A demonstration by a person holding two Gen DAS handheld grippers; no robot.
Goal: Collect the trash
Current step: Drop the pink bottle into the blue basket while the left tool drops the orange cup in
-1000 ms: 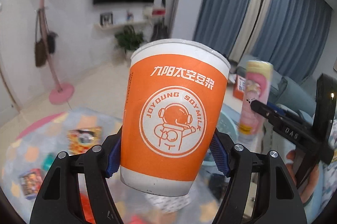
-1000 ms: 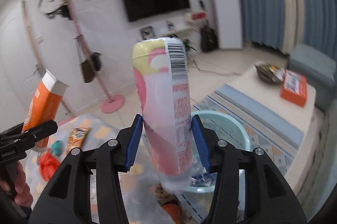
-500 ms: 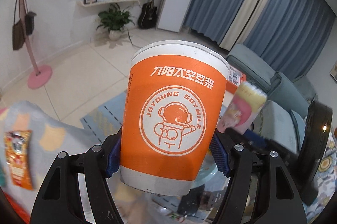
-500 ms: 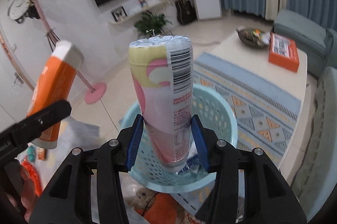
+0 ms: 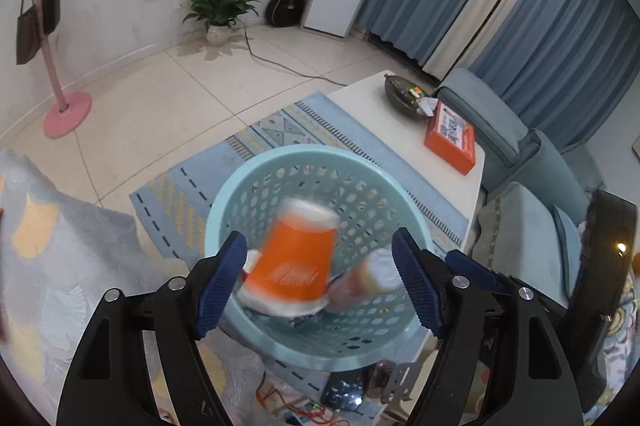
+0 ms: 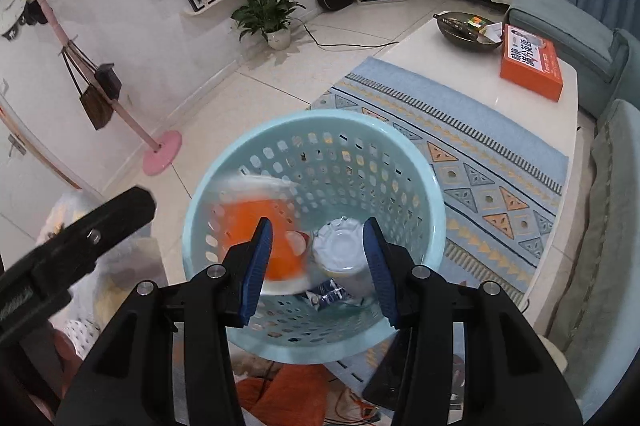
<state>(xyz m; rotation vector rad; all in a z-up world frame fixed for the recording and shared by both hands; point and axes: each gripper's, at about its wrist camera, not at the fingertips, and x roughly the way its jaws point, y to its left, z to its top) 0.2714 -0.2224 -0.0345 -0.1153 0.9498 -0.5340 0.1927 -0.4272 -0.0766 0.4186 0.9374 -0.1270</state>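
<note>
Left wrist view showed a patterned blue rug (image 5: 280, 129) across the middle of the frame, with a perforated light-blue laundry basket (image 5: 256, 181) low at center. Inside the basket an orange paper cup (image 5: 294, 262) appeared motion-blurred at center, and a pink-and-yellow can (image 5: 372, 276) lay to its right. The left gripper (image 5: 316, 286) stood wide, holding nothing. In the right wrist view, the right gripper (image 6: 316, 266) was likewise spread and empty above the basket (image 6: 400, 145), the can (image 6: 340, 250) visible between its fingers.
</note>
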